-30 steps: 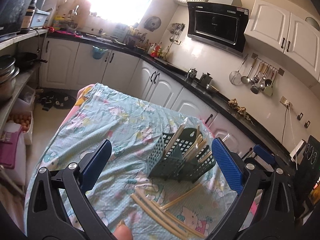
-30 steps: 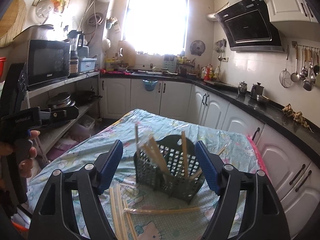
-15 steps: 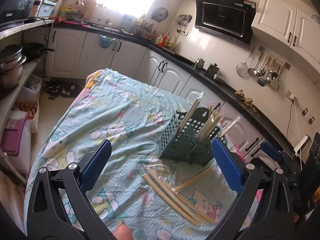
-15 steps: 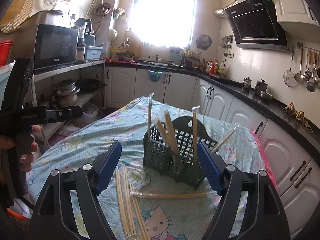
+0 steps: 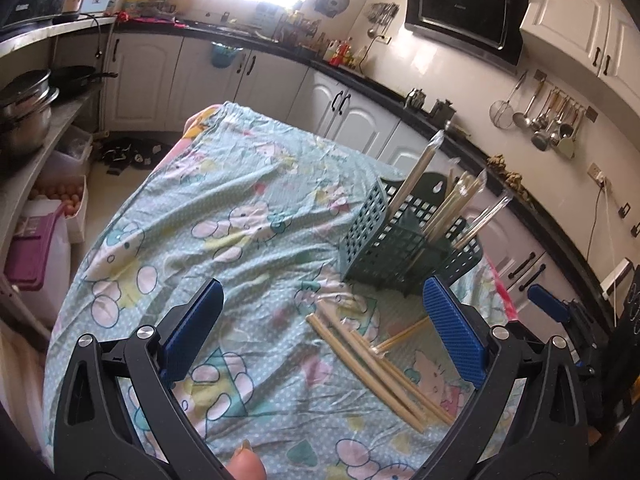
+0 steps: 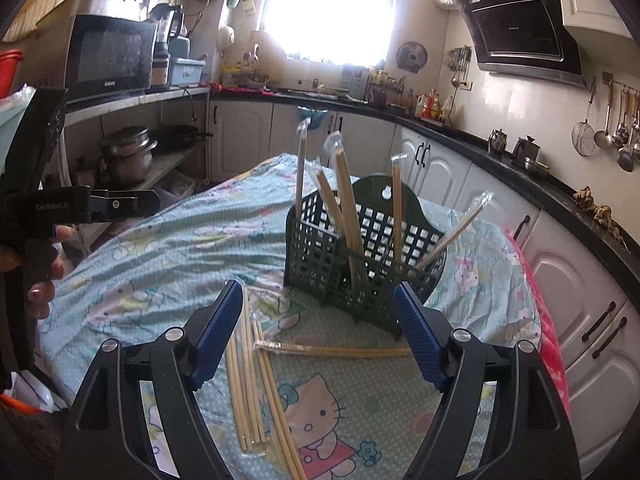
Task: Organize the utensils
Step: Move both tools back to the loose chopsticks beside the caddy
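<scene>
Wrapped chopsticks beside a green basket

Both claws, left claw [image 5: 322, 332] and right claw [image 6: 318, 334], gape empty above pale loose chopsticks [image 6: 256, 384] lying lengthwise toward the counter's [image 6: 168, 264] near edge, before the slotted basket [image 6: 360, 264].

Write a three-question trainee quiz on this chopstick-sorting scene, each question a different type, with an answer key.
1. True or false: the dark green plastic lattice basket lies tipped on its side.
2. Multiple choice: where do the loose wrapped bamboo chopsticks lie? A) on the black countertop B) on the cartoon-print tablecloth in front of the basket C) inside the microwave
3. Short answer: what is between the fingers of the right gripper and the left gripper?

Key:
1. False; it stands upright with wrapped chopsticks leaning in it.
2. B
3. Nothing; both are open, above the loose chopsticks.
</scene>
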{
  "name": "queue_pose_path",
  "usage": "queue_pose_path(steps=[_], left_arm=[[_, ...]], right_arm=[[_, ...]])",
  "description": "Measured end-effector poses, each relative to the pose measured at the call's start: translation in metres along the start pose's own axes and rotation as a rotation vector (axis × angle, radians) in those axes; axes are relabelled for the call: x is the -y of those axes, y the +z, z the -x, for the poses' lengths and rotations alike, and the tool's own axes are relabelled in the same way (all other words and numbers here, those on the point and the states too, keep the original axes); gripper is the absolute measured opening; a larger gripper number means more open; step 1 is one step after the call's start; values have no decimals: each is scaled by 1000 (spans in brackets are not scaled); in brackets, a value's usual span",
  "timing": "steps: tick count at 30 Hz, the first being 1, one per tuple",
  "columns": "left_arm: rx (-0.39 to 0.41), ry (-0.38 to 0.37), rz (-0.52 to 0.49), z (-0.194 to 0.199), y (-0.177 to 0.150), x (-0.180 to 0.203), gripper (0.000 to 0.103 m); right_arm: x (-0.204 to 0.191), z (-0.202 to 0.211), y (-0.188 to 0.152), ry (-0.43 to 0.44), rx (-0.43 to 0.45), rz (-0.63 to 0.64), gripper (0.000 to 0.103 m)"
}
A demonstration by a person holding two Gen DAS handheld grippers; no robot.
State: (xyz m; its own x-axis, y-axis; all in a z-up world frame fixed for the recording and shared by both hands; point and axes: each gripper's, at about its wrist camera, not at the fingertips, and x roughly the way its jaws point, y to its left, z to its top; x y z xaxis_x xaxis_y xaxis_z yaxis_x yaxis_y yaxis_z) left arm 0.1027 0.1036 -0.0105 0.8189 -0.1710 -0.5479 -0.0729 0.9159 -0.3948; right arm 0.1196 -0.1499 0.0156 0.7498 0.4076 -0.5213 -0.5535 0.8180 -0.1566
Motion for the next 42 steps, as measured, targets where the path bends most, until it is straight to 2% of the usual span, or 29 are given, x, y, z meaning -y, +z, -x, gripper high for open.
queue_pose_path(steps=[10,16,21,23,29,42], left_arm=[[-80,8,11,-22,-15,-8,92],[-137,2,18,-38,-26,-12,91],[-187,-14,17,-50,-34,-11,73],[-205,-18,18,-55,-38,-11,63],[-240,-37,26,-67,-40,-9,49],[-311,-66,72,-112,-18,-8,33]], right_arm=[[-4,-18,-19,9,-70,31,75],[-13,-31,-31,-2,-110,101,75],[-20,-44,-42,3,-143,157,75],[-21,-50,-46,11,-158,170,74],[-21,-72,-55,13,-201,192,74],[-28,-106,-59,32,-243,267,71]])
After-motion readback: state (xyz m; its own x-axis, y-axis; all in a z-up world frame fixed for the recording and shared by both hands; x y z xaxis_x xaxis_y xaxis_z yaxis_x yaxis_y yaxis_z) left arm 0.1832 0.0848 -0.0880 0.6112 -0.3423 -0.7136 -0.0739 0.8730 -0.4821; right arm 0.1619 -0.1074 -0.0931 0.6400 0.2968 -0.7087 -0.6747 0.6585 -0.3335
